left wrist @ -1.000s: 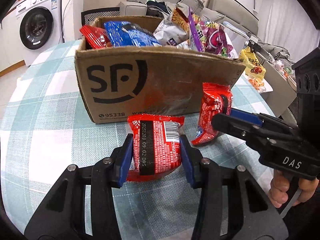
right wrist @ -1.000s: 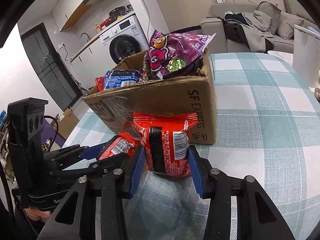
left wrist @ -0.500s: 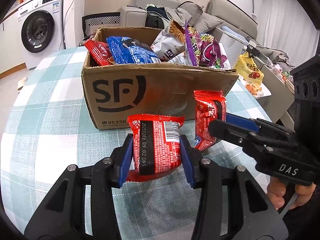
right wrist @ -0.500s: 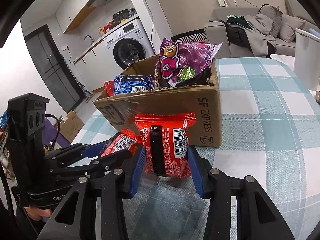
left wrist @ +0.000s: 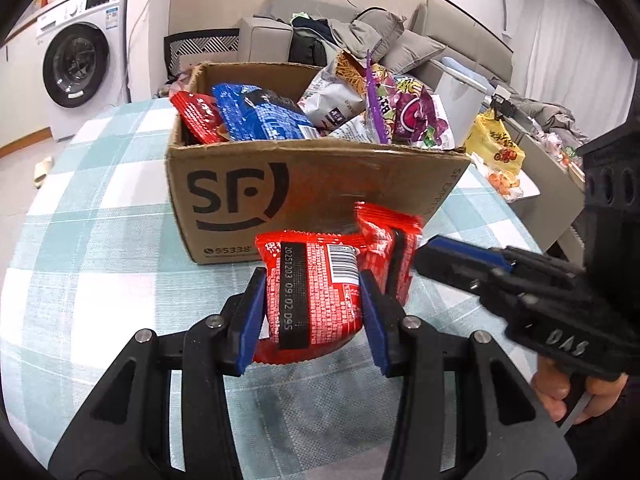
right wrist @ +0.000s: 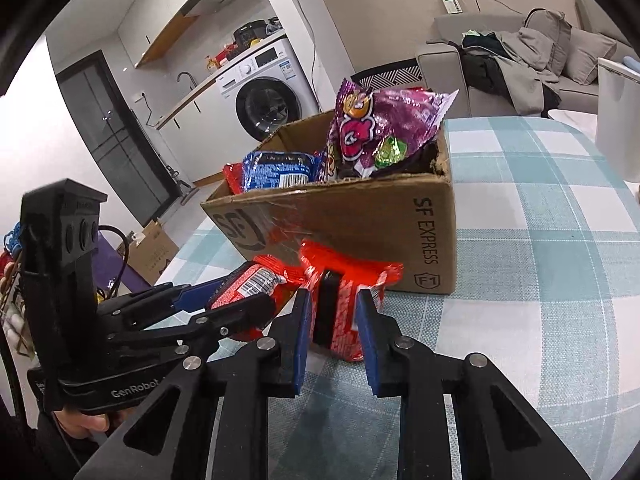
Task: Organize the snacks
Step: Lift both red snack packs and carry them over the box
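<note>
My left gripper (left wrist: 312,276) is shut on a red snack packet (left wrist: 316,312), held upright just in front of the cardboard box (left wrist: 320,184). In the right wrist view my right gripper (right wrist: 333,294) grips a second red packet (right wrist: 348,276); its jaws are closing and the packet is squeezed narrow between the pads. The two packets sit side by side, almost touching, near the box's front right corner. From the left wrist view the second packet (left wrist: 386,252) and the right gripper's fingers (left wrist: 460,256) lie to the right. The left gripper (right wrist: 240,300) shows at the left.
The box (right wrist: 360,220) stands on a green-checked tablecloth (left wrist: 100,240) and holds a blue packet (left wrist: 260,120), a purple bag (right wrist: 380,128) and other snacks. A white container (right wrist: 616,120) stands at the table's far right. A yellow bag (left wrist: 496,144) lies beyond the table edge.
The left gripper has risen a little with its packet, so the box sits lower in view. The right gripper's packet has come closer to the left one and is pinched narrower.
</note>
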Action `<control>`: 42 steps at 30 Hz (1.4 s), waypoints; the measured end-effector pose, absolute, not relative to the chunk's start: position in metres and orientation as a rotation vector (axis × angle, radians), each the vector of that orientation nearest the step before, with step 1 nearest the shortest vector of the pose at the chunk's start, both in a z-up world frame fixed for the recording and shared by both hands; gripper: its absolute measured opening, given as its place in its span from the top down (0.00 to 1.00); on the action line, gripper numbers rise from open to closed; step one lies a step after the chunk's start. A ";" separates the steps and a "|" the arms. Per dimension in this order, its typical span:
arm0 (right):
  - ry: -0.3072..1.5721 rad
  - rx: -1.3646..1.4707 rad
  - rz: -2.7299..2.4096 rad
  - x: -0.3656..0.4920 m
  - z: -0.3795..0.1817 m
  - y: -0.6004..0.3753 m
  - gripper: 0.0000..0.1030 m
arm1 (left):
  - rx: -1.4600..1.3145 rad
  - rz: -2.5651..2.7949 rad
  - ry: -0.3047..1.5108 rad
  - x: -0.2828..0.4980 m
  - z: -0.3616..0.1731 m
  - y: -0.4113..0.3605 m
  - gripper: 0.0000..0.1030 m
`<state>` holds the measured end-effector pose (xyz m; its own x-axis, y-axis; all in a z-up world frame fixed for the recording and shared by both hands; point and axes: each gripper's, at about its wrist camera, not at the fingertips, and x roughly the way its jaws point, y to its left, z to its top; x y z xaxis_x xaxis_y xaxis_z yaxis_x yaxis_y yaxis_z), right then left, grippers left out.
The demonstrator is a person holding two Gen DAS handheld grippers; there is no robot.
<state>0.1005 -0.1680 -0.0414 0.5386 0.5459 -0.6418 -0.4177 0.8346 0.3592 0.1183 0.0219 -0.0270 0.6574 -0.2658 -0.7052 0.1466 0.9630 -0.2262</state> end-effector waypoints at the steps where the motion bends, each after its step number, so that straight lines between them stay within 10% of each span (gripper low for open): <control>1: 0.831 0.165 0.563 0.102 -0.044 -0.167 0.77 | -0.155 -0.233 0.825 0.119 -0.028 0.022 0.60; 12: 0.903 0.147 0.548 0.115 -0.059 -0.151 0.46 | -0.161 -0.200 0.840 0.121 -0.036 0.037 0.60; 42: 0.735 0.136 0.602 0.094 0.021 -0.149 0.55 | -0.166 -0.171 0.704 0.086 0.032 0.063 0.60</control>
